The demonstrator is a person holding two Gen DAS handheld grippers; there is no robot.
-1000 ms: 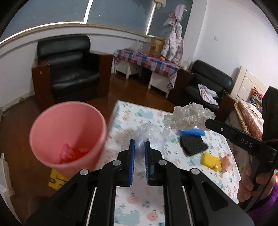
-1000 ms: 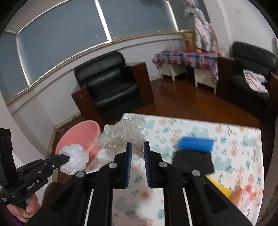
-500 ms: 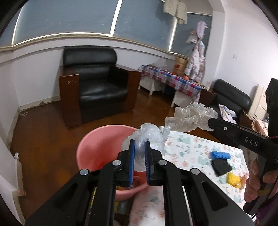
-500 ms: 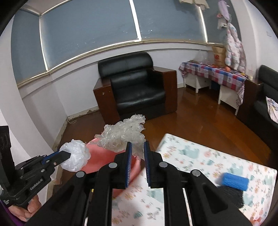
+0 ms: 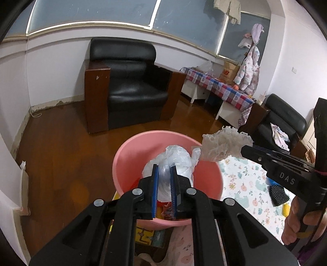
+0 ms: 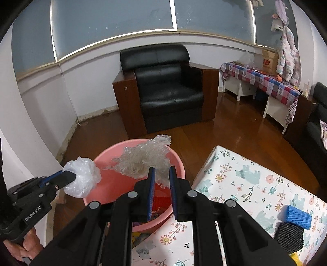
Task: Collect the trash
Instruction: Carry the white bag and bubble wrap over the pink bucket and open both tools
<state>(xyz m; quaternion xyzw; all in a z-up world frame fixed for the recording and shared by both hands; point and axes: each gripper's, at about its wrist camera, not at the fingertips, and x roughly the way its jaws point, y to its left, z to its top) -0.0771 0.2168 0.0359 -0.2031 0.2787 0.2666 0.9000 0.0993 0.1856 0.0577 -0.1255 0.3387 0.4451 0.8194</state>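
Jaws' pinch on clear bag [image 5: 173, 163] left-view only

Ahead of me a black leather armchair [image 5: 130, 81] stands on glossy wooden floor [image 5: 61, 147] under wide dark windows [image 5: 92, 10]; upper right, a checked-cloth side table [image 5: 220, 88] against white wall [image 5: 296, 47].

Pink bin [image 5: 130, 163], floral tablecloth [image 6: 245, 184], black armchair [image 5: 130, 90]
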